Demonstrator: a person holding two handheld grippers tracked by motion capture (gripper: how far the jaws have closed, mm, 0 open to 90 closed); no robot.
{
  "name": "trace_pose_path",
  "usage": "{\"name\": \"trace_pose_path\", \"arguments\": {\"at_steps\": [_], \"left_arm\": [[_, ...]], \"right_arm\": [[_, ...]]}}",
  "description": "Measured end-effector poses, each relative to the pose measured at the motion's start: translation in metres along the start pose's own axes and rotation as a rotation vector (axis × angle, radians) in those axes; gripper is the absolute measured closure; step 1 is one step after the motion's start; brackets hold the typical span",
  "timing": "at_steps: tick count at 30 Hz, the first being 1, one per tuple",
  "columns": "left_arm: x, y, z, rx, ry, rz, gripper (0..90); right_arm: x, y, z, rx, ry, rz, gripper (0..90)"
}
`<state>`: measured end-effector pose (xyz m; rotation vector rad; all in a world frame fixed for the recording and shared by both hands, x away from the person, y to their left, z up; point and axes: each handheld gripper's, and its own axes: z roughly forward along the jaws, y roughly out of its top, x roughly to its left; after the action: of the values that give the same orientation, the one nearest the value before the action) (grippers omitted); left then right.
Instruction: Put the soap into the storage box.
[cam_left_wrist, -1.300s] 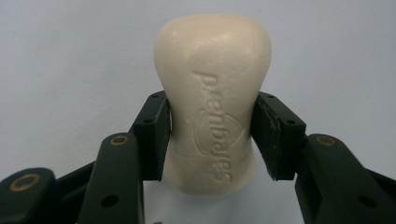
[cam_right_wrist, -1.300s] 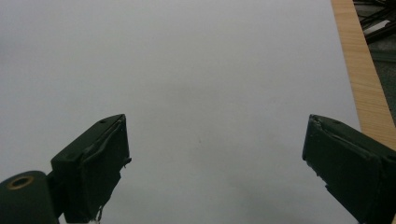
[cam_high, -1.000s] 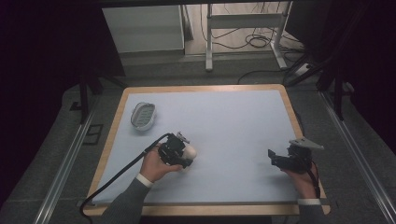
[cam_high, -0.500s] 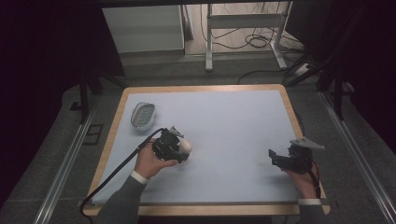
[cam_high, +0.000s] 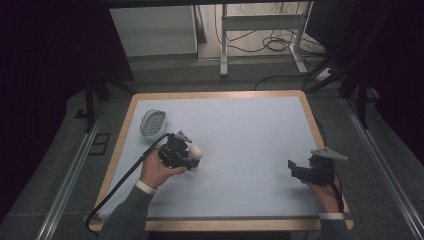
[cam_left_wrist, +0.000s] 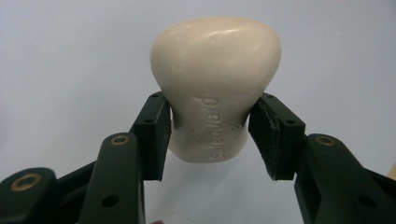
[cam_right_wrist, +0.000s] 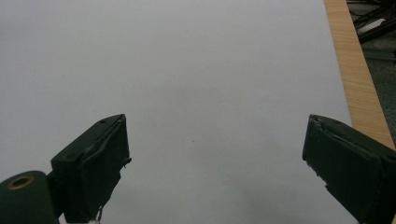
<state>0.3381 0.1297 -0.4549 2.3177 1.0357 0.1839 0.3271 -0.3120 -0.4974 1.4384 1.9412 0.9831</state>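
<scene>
Both grippers are black: the left gripper (cam_high: 192, 157) trails a black cable toward 7 o'clock, the right gripper (cam_high: 295, 169) carries a grey three-cornered plate. Brass-ringed screw holes dot the fingers (cam_left_wrist: 150, 135). Grey sleeves, white cuffs.

Since the earlier pictures the left gripper (cam_high: 192, 159) has moved, together with the bar of soap (cam_high: 196, 151) clamped between its jaws. It has gone away from the near edge of the table (cam_high: 250, 115) and a little toward the left edge, so it is now closer to the soap dish (cam_high: 153, 123) near the far left corner. The soap also seems lifted a bit higher above the table surface. The person's left forearm reaches farther in over the near edge.
</scene>
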Motion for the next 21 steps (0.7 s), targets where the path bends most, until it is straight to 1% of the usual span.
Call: {"name": "trace_pose_path", "arguments": {"at_steps": [10,14,21], "left_arm": [[0.010,0.002,-0.008,-0.018,0.006,-0.015,50.0],[0.018,0.003,-0.013,-0.025,0.021,-0.028,50.0],[0.027,0.004,-0.019,-0.037,0.033,-0.041,50.0]], "right_arm": [[0.000,0.000,0.000,0.003,0.000,0.001,7.1],[-0.001,0.000,0.000,0.003,0.000,0.006,7.1],[-0.001,-0.001,0.000,0.004,-0.001,0.006,7.1]]}}
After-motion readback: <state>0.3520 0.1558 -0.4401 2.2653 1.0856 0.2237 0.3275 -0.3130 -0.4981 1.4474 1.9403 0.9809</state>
